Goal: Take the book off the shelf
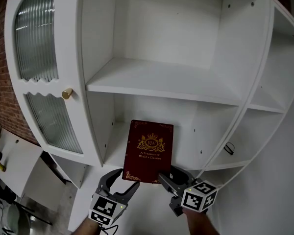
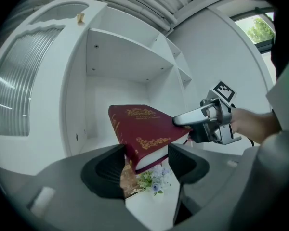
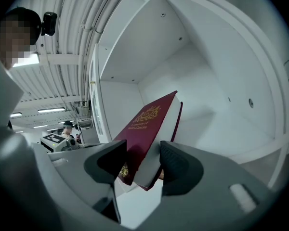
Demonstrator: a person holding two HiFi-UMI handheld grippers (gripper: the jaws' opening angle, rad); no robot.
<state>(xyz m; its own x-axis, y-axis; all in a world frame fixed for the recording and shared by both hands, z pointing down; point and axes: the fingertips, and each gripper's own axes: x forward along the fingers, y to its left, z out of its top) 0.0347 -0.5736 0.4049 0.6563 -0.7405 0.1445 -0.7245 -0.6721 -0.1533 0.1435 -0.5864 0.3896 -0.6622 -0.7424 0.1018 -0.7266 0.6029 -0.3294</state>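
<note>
**Red book gripped at one corner in front of a white cabinet**

A burgundy hardback book (image 1: 149, 151) stands nearly upright just in front of the lower shelf (image 1: 115, 152) of a white cabinet (image 1: 94, 58). The right gripper (image 1: 169, 179) is clamped across its lower right corner. The left gripper (image 1: 118, 183) has its jaws apart around the lower left corner, not pinching.

Risk: with only one corner held, the book's weight could twist it or slide it free. Lifted, it might strike the shelf above.

Count: one book, two grippers, one cabinet, one brass knob (image 1: 66, 93), one ribbed-glass door (image 1: 36, 38).
</note>
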